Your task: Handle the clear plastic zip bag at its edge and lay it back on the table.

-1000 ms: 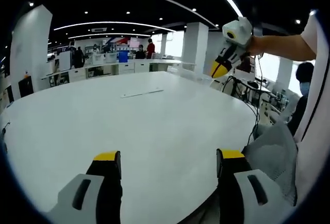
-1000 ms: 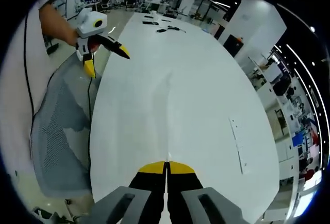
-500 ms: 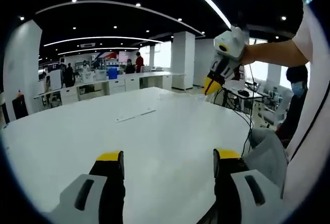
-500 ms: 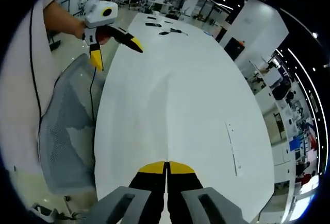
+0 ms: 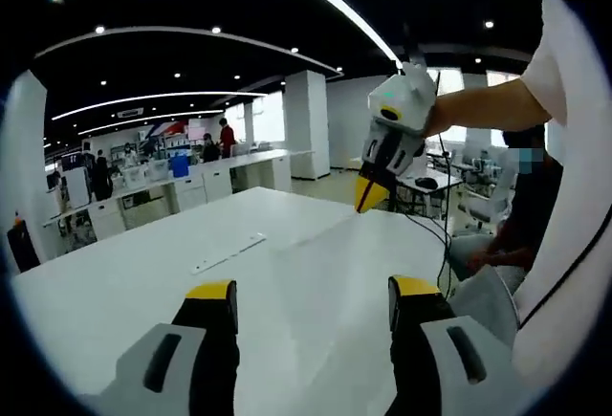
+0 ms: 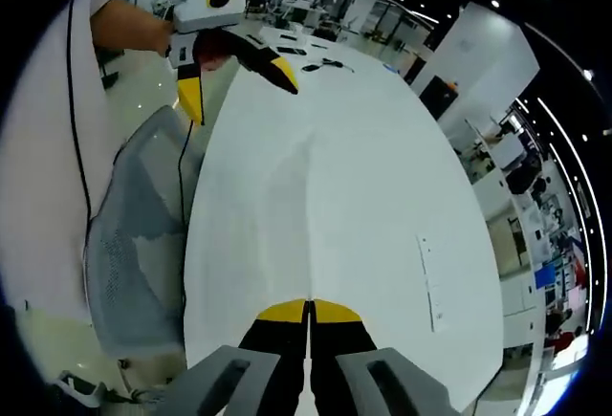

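Note:
The clear plastic zip bag (image 6: 298, 208) is nearly invisible against the white table (image 6: 382, 177). It shows as a faint sheet with a crease running away from my right gripper (image 6: 308, 307), which is shut on its near edge. In the left gripper view the right gripper (image 5: 366, 196) hangs above the table with its yellow tips pointing down, and the faint bag (image 5: 320, 242) trails below them. My left gripper (image 5: 312, 294) is open and empty over the table's near edge. The left gripper (image 6: 237, 91) is also at the upper left of the right gripper view, jaws spread, held in a hand.
A grey mesh chair (image 6: 134, 244) stands beside the table's edge near the person's white sleeve. A thin white strip (image 5: 228, 253) lies further out on the table. Cables and small items (image 6: 316, 53) sit at its far end. Another person (image 5: 521, 206) sits beyond.
The two grippers have come closer together: each now looks larger and nearer in the other's view. The left stays open and the right stays shut.

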{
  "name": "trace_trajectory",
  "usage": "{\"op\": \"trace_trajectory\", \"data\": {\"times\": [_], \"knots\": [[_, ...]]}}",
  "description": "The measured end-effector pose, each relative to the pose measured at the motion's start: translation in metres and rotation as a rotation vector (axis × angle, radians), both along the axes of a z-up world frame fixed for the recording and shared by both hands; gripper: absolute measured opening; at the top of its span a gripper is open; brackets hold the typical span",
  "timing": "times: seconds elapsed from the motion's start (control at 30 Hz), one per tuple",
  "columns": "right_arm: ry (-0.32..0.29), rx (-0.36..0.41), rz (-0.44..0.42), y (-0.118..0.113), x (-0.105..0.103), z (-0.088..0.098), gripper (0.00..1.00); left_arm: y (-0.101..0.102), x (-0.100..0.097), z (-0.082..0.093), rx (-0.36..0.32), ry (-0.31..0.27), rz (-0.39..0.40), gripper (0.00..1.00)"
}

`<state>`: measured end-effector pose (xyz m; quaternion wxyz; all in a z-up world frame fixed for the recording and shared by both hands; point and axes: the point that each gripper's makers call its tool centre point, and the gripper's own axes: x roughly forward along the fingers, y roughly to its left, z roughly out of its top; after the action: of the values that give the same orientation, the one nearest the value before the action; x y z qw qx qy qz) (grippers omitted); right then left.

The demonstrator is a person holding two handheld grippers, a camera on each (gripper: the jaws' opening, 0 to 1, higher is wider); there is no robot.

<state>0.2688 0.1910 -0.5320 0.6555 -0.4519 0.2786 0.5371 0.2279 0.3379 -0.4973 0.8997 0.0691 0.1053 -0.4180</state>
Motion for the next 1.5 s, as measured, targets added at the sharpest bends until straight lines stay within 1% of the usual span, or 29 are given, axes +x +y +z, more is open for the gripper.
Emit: {"op": "trace_trajectory", "data": {"times": [0.17, 0.3, 0.43, 0.57, 0.63, 0.7, 0.87, 1.0, 1.1, 1.17, 1.23, 1.4, 1.5], "knots": [[-0.015, -0.003, 0.014, 0.001, -0.004, 0.007, 0.00, -0.005, 0.003, 0.009, 0.012, -0.022, -0.022, 0.59], [-0.027, -0.006, 0.023, 0.000, -0.005, 0.011, 0.00, -0.008, 0.003, 0.015, 0.012, -0.029, -0.044, 0.51], [-0.041, -0.009, 0.038, 0.001, -0.007, 0.016, 0.00, -0.011, 0.002, 0.018, 0.023, -0.034, -0.062, 0.49], [-0.069, -0.023, 0.059, 0.001, -0.008, 0.020, 0.00, -0.014, 0.000, 0.021, 0.029, -0.035, -0.094, 0.40], [-0.075, -0.025, 0.068, 0.002, -0.009, 0.022, 0.00, -0.016, 0.000, 0.023, 0.037, -0.048, -0.100, 0.39], [-0.080, -0.025, 0.073, 0.002, -0.010, 0.024, 0.00, -0.015, 0.000, 0.024, 0.035, -0.051, -0.100, 0.39], [-0.090, -0.024, 0.087, 0.005, -0.013, 0.029, 0.00, -0.014, 0.000, 0.032, 0.030, -0.071, -0.115, 0.32], [-0.098, -0.025, 0.097, 0.007, -0.014, 0.033, 0.00, -0.014, 0.000, 0.038, 0.032, -0.085, -0.122, 0.28], [-0.100, -0.028, 0.104, 0.008, -0.016, 0.035, 0.00, -0.015, -0.001, 0.040, 0.035, -0.084, -0.132, 0.24], [-0.101, -0.033, 0.107, 0.008, -0.016, 0.036, 0.00, -0.016, -0.004, 0.039, 0.070, -0.085, -0.155, 0.21], [-0.101, -0.037, 0.111, 0.009, -0.018, 0.037, 0.00, -0.018, -0.006, 0.040, 0.098, -0.096, -0.170, 0.22], [-0.105, -0.045, 0.121, 0.011, -0.021, 0.039, 0.00, -0.025, -0.009, 0.045, 0.129, -0.098, -0.211, 0.22], [-0.107, -0.048, 0.124, 0.011, -0.022, 0.040, 0.00, -0.025, -0.009, 0.043, 0.194, -0.115, -0.235, 0.22]]}}
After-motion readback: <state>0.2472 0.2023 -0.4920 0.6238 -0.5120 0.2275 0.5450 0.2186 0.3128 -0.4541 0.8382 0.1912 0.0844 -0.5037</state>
